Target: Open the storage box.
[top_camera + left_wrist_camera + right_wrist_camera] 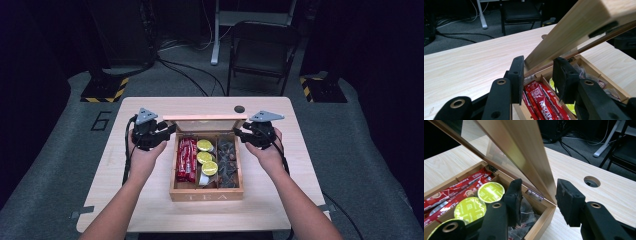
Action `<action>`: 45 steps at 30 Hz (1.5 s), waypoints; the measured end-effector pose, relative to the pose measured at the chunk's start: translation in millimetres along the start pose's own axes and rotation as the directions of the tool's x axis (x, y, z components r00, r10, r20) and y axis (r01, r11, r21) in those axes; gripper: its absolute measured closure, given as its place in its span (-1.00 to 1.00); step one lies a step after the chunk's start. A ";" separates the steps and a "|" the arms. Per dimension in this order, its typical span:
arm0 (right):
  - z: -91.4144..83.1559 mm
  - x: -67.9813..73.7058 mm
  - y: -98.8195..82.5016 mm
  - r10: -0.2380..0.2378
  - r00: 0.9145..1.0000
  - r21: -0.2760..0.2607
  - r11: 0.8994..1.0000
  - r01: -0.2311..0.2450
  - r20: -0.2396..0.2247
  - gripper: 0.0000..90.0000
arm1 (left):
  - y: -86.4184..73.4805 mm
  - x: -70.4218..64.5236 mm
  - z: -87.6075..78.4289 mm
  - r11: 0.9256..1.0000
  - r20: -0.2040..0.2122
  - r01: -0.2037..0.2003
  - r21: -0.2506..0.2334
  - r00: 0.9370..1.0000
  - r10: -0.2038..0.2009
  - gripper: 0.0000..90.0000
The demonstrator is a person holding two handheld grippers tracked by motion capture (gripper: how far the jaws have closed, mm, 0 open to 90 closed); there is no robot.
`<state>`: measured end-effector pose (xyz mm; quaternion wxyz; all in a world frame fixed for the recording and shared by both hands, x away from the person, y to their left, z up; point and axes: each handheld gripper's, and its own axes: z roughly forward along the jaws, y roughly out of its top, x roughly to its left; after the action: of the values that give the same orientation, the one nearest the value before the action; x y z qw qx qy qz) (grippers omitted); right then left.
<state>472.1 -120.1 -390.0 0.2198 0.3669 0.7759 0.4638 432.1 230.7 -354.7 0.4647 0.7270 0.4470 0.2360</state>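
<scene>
A wooden tea box (pixel 206 195) sits mid-table, its glass-paned lid (pixel 205 119) tilted up at the back. Inside lie red Nescafe sachets (pixel 186 159) on the left, yellow-green capsules (pixel 206 157) in the middle and dark wrapped tea bags (pixel 227 162) on the right. My left gripper (pixel 167 131) is at the lid's left end. In the left gripper view it (pixel 537 72) is open, with the lid's corner (pixel 541 52) between the jaws. My right gripper (pixel 239 134) is at the lid's right end, open (pixel 539 195), its jaws straddling the lid's edge (pixel 534 162).
The light wooden table (pixel 140 200) has a round cable hole (pixel 239 108) behind the box. A black folding chair (pixel 262 47) and cables stand on the floor beyond the far edge. Bare tabletop lies on both sides of the box.
</scene>
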 end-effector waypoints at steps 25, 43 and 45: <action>13.0 -2.8 -5.2 0.046 0.999 -0.031 0.998 -0.046 0.014 0.31 | -1.9 0.0 -0.7 1.000 0.002 -0.011 -0.004 1.000 0.011 0.38; 12.0 -5.4 -7.5 0.069 0.998 -0.029 0.997 -0.069 -0.015 0.29 | -28.9 7.5 -11.9 0.999 0.013 0.044 -0.027 0.999 -0.043 0.30; 11.7 -5.3 -7.5 0.077 0.997 -0.024 0.997 -0.077 -0.018 0.29 | -36.0 9.2 -13.6 0.998 0.012 0.052 -0.022 0.999 -0.052 0.30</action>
<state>480.7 -120.0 -402.1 0.1997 0.3899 0.7572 0.4846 410.8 251.1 -381.1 0.4815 0.7111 0.4605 0.2247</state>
